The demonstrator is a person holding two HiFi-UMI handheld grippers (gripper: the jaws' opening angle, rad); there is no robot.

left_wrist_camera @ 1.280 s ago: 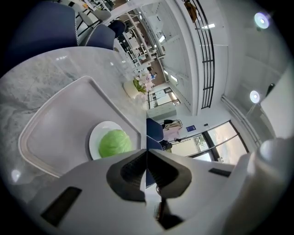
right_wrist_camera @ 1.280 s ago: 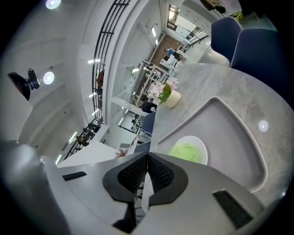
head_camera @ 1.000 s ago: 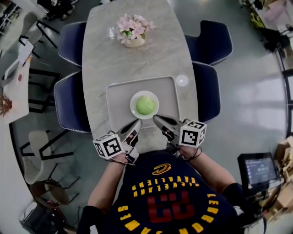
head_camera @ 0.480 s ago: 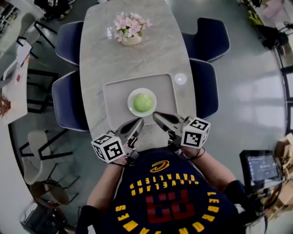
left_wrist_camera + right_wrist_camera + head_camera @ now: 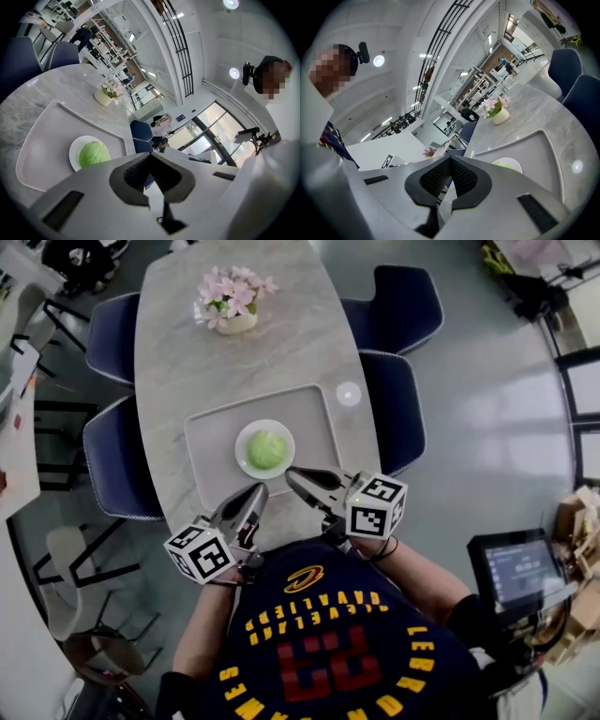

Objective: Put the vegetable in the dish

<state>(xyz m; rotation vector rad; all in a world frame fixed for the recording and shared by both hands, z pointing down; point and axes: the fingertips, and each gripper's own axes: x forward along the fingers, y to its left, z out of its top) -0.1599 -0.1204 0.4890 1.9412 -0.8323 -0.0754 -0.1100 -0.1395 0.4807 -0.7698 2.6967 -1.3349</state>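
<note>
The head view alone shows the left gripper and right gripper side by side, tips over the near edge of the tray; each gripper view shows its own jaws pressed together on nothing. The vegetable, a green head, lies in the white dish on the tray; it is whole in the left gripper view, a sliver in the right; it looks round, so I cannot tell a long axis.
</note>
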